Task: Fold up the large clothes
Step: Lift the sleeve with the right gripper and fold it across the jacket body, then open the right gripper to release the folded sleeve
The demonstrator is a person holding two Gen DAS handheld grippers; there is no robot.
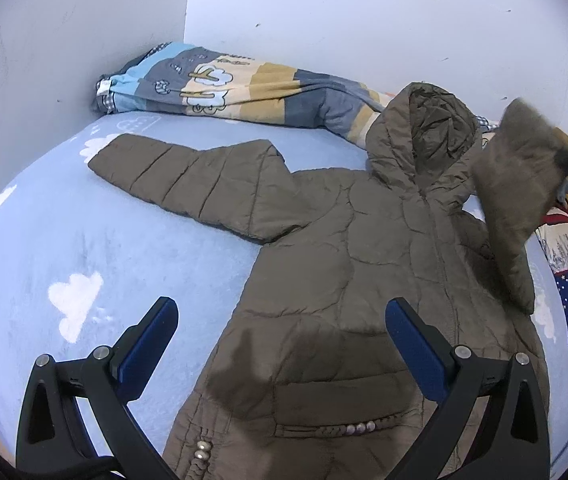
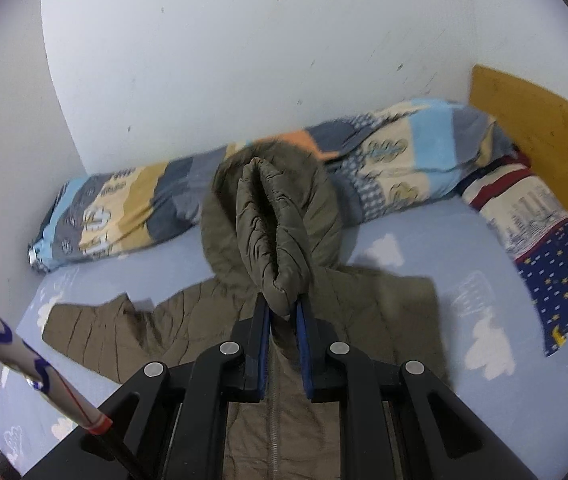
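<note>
Folding starts with the sleeves, and we judge that to be the step in hand: our right gripper (image 2: pixel 284 312) is clamped on the cuff end of the right sleeve (image 2: pixel 271 232), lifted off the bed and hanging in front of the hood (image 2: pixel 324 204). The padded olive jacket (image 1: pixel 344 260) lies front-up on the blue cloud-print sheet (image 1: pixel 63 240), zip facing us, its other sleeve (image 1: pixel 187 184) stretched flat toward the rolled quilt (image 1: pixel 243 88) by the wall. Our left gripper (image 1: pixel 281 344) hovers wide open above the lower front, holding nothing.

To do this well, we should carry the cuff across the chest and lay the sleeve level with the zip line, keeping the shoulder seam as the hinge. The left gripper could pin the body near the waist so the jacket does not drag. How much cuff the pads actually hold is hard to tell, since the padding bulges around them, so we should move without jerking.
</note>
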